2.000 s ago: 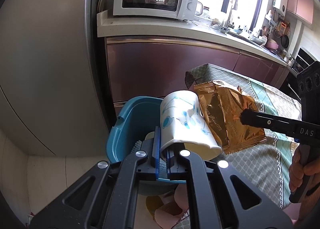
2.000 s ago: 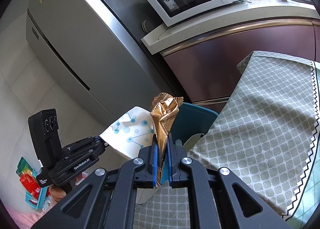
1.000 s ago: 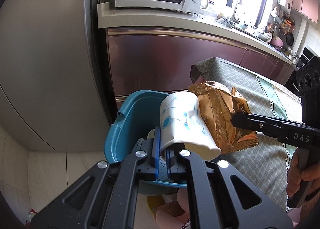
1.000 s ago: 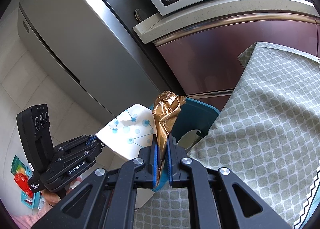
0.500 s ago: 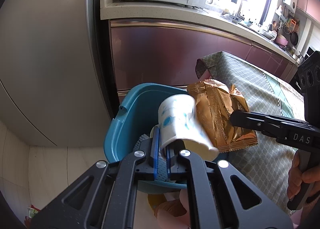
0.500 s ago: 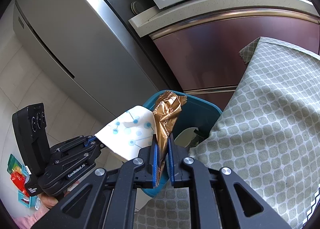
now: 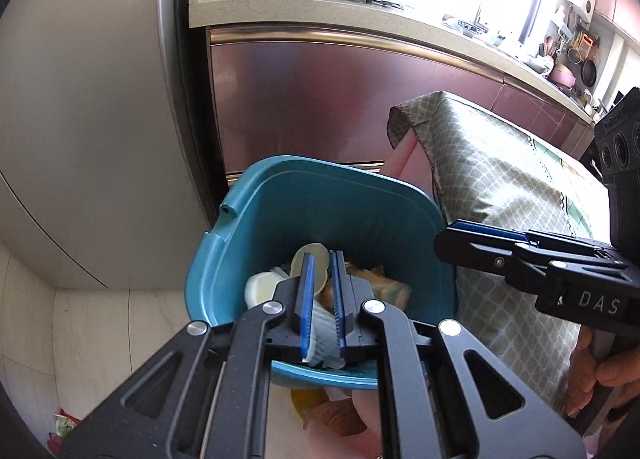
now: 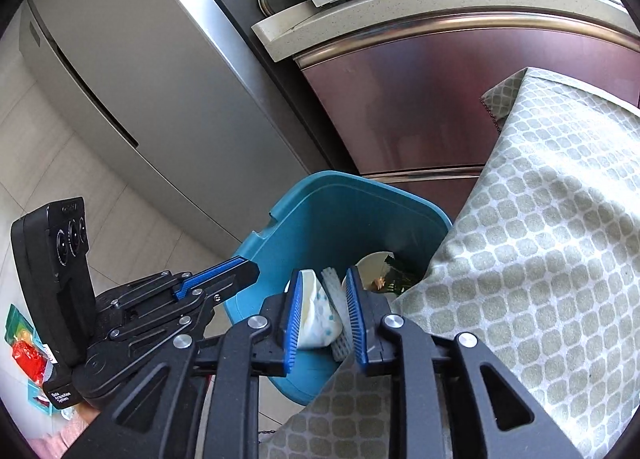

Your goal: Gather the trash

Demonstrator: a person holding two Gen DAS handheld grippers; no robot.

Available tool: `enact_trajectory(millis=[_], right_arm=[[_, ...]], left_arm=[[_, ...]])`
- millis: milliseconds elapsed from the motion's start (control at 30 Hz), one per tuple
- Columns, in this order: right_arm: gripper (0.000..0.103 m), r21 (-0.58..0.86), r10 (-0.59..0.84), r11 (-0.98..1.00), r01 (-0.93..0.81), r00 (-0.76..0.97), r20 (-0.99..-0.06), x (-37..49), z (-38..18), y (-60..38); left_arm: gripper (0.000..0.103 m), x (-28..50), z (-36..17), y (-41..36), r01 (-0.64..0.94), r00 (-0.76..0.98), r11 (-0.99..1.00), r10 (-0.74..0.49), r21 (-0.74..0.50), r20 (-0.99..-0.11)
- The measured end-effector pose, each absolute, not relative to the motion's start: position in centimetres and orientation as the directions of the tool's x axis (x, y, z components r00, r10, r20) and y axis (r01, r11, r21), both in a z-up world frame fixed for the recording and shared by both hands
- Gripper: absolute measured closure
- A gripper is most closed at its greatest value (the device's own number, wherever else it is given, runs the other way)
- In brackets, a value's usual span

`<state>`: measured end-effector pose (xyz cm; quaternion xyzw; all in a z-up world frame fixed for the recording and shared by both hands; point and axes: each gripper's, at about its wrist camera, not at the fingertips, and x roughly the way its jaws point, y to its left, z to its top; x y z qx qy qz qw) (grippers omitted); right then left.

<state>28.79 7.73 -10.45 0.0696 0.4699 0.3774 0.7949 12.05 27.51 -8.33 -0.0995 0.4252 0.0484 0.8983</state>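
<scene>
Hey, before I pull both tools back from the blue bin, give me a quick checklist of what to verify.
1. Paper cup inside the bin: ok.
2. Gold wrapper inside the bin: ok, though only a scrap shows.
3. Left tool empty: ok, jaws slightly apart, nothing between them.
4. Right tool empty: ok, jaws opening, nothing between them.
5. More trash left on the table: cannot tell, only bare tablecloth is in view.
</scene>
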Motion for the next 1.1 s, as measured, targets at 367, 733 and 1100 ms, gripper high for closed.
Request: enact_trajectory(millis=[367,733,1100], right_arm=[[0.070,0.465,0.682,0.694,-0.550,0.293,-0.670,27.2,-10.0,5.9],[0.038,0.376,0.666,0.720,-0.583,0.428,-0.611,22.5,-7.4,2.2],[0.017,0.264,0.607,0.782,-0.565,0.593,-0.529,16.7,-5.8,-2.6]], left_arm=[[0.057,10.3,-7.2,26.6,-0.159,0.672,0.973,-0.018,-0.168,-0.740],[0.010,6.0,-4.4,25.4,-0.166,0.758,0.973,0.022,-0.160,-0.652],[0.006,1.2,-2.1,21.1,-0.162,0.826,0.979,0.066,-0.123,-0.559]])
